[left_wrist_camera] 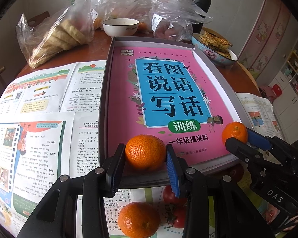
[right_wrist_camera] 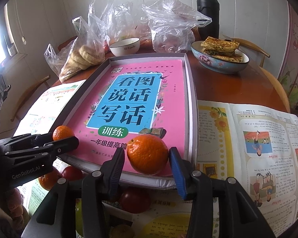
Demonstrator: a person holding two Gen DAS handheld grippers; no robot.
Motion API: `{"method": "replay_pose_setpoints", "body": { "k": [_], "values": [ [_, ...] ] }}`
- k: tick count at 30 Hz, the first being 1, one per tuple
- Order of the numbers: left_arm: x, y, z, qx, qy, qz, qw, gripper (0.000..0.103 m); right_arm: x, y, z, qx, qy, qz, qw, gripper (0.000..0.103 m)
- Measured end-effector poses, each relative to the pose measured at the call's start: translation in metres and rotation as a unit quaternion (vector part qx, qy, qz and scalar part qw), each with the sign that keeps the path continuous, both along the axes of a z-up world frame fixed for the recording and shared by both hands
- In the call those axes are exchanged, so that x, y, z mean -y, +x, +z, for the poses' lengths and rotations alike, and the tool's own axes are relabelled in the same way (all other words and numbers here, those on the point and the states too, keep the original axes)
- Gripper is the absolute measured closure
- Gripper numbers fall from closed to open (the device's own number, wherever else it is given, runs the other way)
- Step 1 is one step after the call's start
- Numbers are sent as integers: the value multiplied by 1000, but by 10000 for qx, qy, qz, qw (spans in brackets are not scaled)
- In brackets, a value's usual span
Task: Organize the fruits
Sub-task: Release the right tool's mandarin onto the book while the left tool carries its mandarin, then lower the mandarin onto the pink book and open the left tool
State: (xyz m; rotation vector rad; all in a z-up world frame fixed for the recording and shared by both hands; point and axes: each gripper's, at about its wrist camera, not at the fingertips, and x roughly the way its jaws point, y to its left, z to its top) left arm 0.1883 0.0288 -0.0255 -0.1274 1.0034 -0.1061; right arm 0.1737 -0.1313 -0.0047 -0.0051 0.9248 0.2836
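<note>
A grey tray point(left_wrist_camera: 108, 75) point(right_wrist_camera: 192, 99) lies on the table with a pink book point(left_wrist_camera: 123, 99) point(right_wrist_camera: 169, 75) in it. My left gripper point(left_wrist_camera: 145, 148) is shut on a tangerine point(left_wrist_camera: 145, 156) at the tray's near edge, with both pads against its sides. It also shows at the left of the right wrist view as the left gripper point(right_wrist_camera: 64, 136). My right gripper point(right_wrist_camera: 147, 150) stands open around a second tangerine point(right_wrist_camera: 148, 158), which rests on the book with a thin gap at each pad. In front of the tray lie another tangerine point(left_wrist_camera: 139, 220) and tomatoes point(left_wrist_camera: 171, 197) point(right_wrist_camera: 135, 200).
Printed paper sheets point(left_wrist_camera: 39, 138) point(right_wrist_camera: 258, 138) cover the table on both sides of the tray. Behind it stand a white bowl point(left_wrist_camera: 120, 26), plastic bags of bread point(left_wrist_camera: 55, 37), a black flask point(right_wrist_camera: 207, 10) and a blue bowl of flatbread point(right_wrist_camera: 220, 57).
</note>
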Motion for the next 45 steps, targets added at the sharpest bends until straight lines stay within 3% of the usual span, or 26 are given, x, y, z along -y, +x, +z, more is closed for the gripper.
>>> {"method": "replay_pose_setpoints", "body": {
  "k": [11, 25, 45],
  "values": [
    [-2, -2, 1, -34, -60, 39, 10000, 62, 6, -6, 7, 138, 26, -74, 9999, 46],
    [-2, -5, 4, -6, -80, 86, 9999, 61, 9, -19, 18, 396, 39, -74, 9992, 45],
    [-4, -18, 17, 163, -93, 136, 9997, 48, 8, -31, 25, 501, 121, -12, 9987, 40]
  ]
}}
